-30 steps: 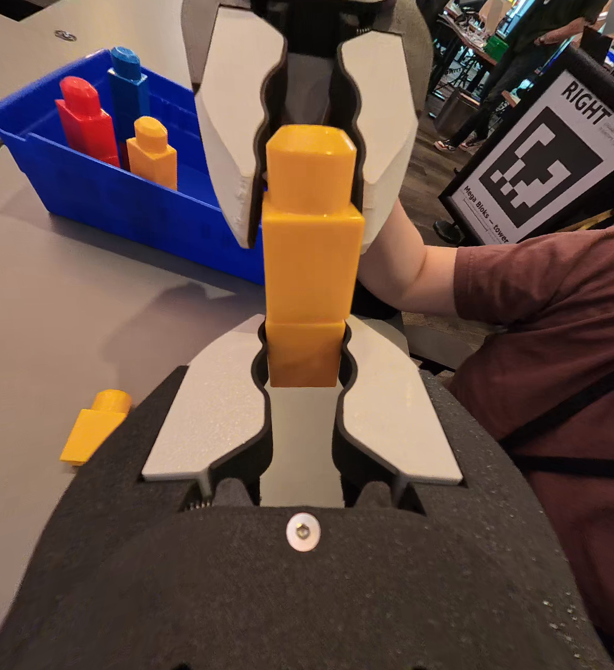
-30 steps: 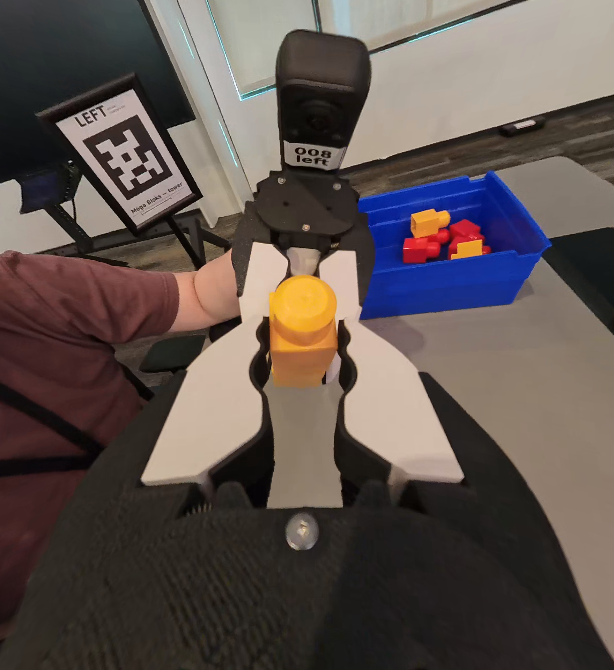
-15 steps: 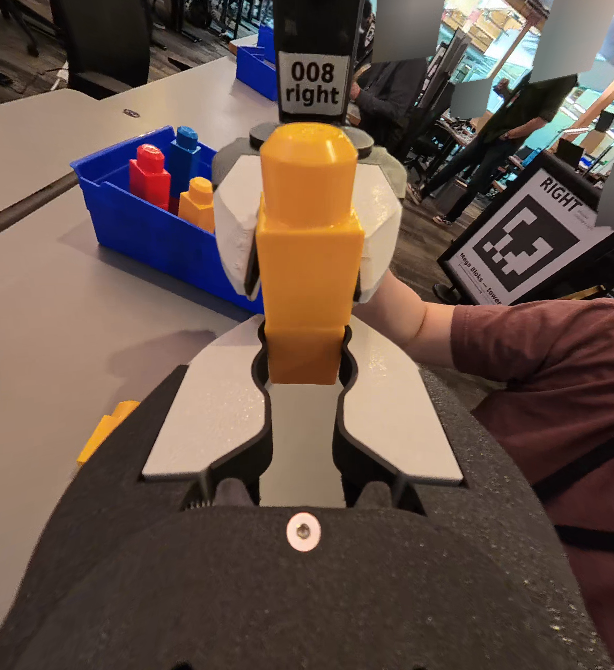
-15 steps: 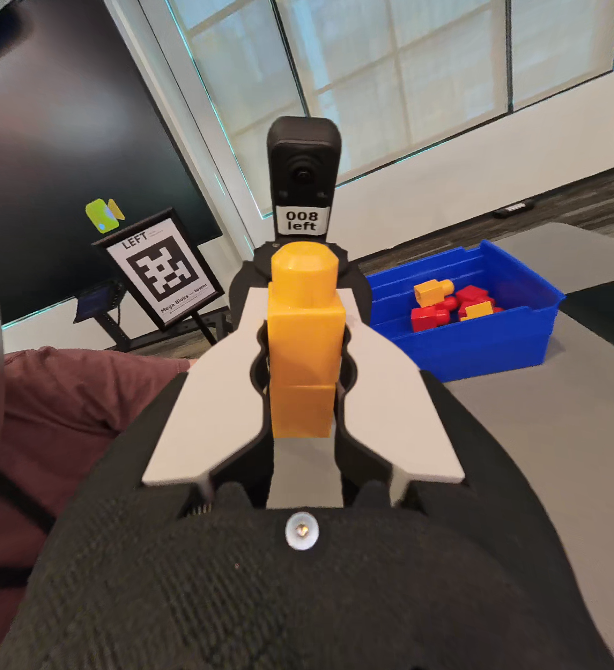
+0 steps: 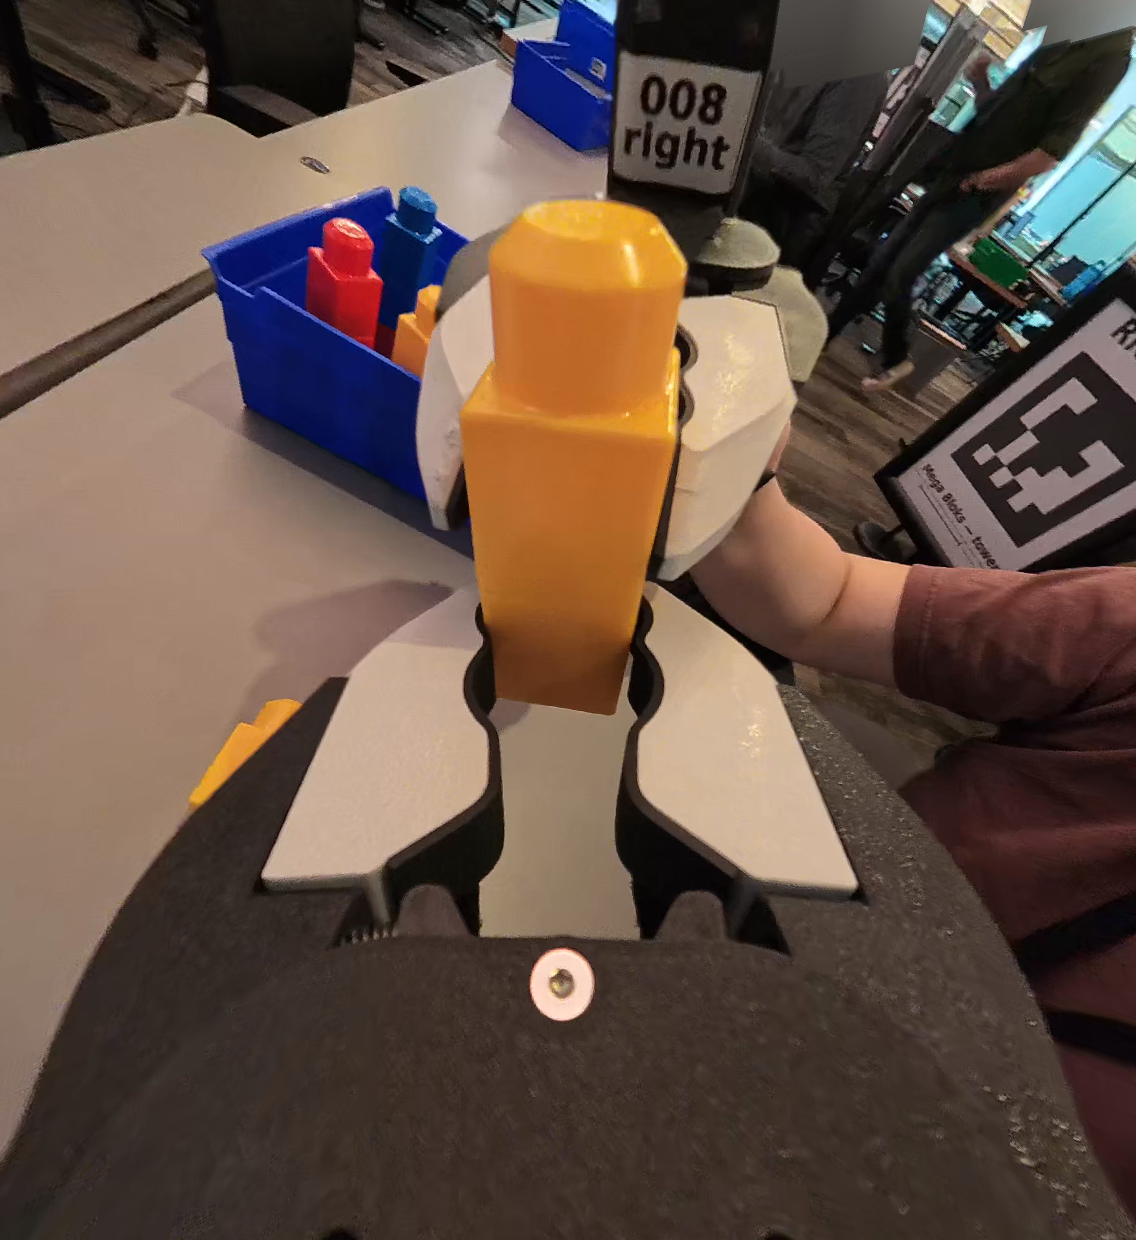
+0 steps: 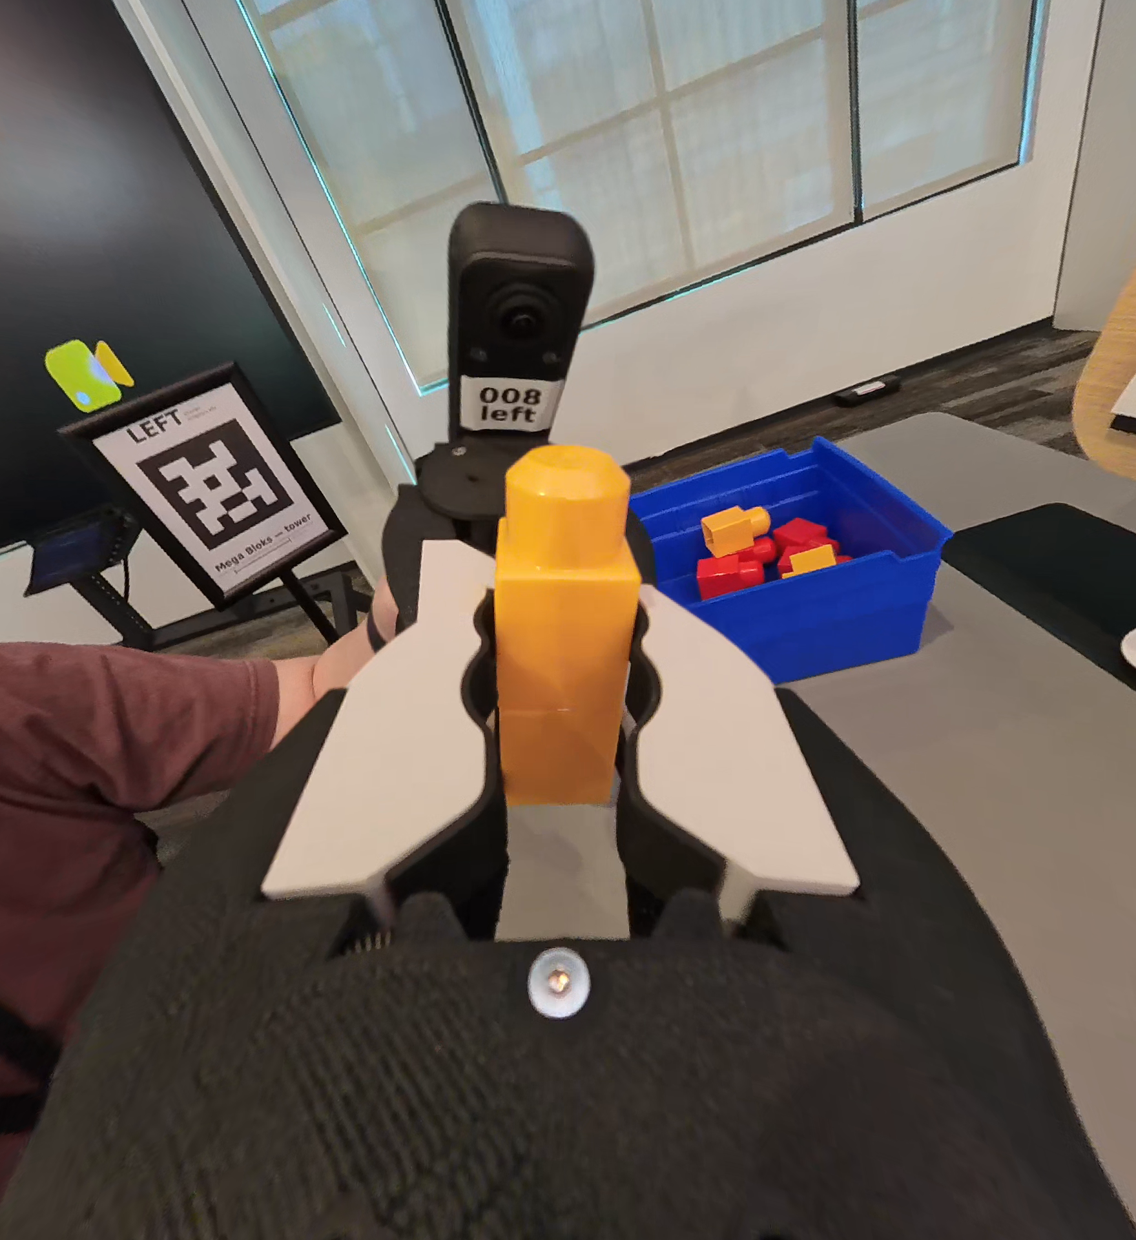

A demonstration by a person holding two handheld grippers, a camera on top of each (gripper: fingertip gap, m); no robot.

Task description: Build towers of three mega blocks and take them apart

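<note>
1. Left gripper (image 5: 559,644): fingers clamped on the lower block of a yellow two-block stack (image 5: 561,510), pads pressing both sides.
2. Right gripper (image 6: 561,678): fingers clamped on the same stack's upper block, from the opposite side. Stack held in the air above the grey table (image 5: 115,537).
3. Loose yellow block (image 5: 243,745) on the table, left.
4. Blue bins (image 5: 310,382) (image 6: 820,624) hold more blocks.
5. Printed labels on both gripper cameras; framed marker signs (image 5: 1048,456) (image 6: 209,490) behind.

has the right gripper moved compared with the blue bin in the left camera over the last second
Yes. In the left wrist view the right gripper sat level with the blue bin; now it reaches lower, below the bin's base, still clamping the yellow tower.
</note>
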